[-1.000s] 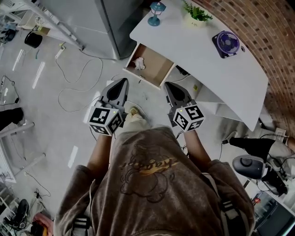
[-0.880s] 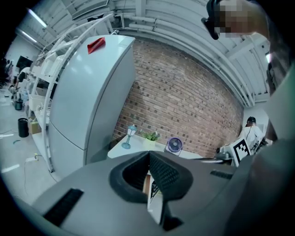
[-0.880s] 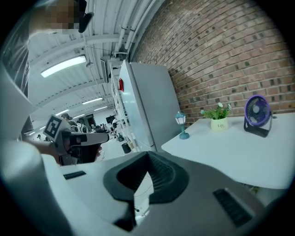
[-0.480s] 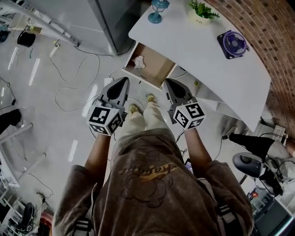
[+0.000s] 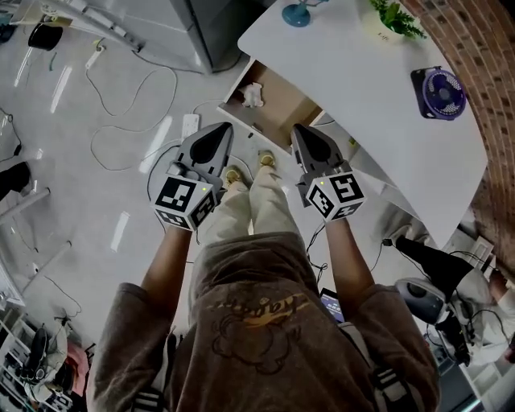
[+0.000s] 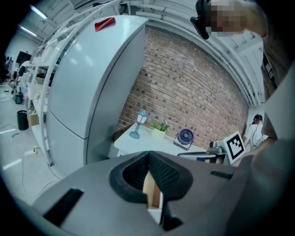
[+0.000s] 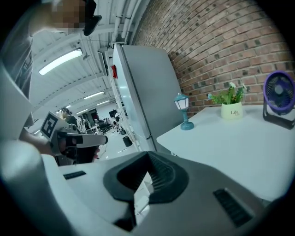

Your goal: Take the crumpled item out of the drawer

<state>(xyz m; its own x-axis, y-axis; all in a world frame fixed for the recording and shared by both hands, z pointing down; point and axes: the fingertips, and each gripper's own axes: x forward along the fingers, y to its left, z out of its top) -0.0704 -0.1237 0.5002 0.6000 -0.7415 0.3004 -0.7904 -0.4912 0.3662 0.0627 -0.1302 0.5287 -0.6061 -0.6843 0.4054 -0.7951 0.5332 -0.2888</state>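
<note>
Head view — two hand-held grippers (image 5: 219,133) (image 5: 302,134), both closed, empty — one crumpled item (image 5: 253,94) in one drawer (image 5: 283,103).

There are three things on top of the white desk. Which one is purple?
The little round fan, standing apart from the other two. The lamp is blue, and the potted plant is green in a pale pot.

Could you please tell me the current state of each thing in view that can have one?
Drawer: pulled open.
Crumpled item: lying inside the drawer, untouched.
Left claw: shut, empty.
Right claw: shut, empty.
Fan: standing upright on the desk; whether it is running cannot be told.
</note>
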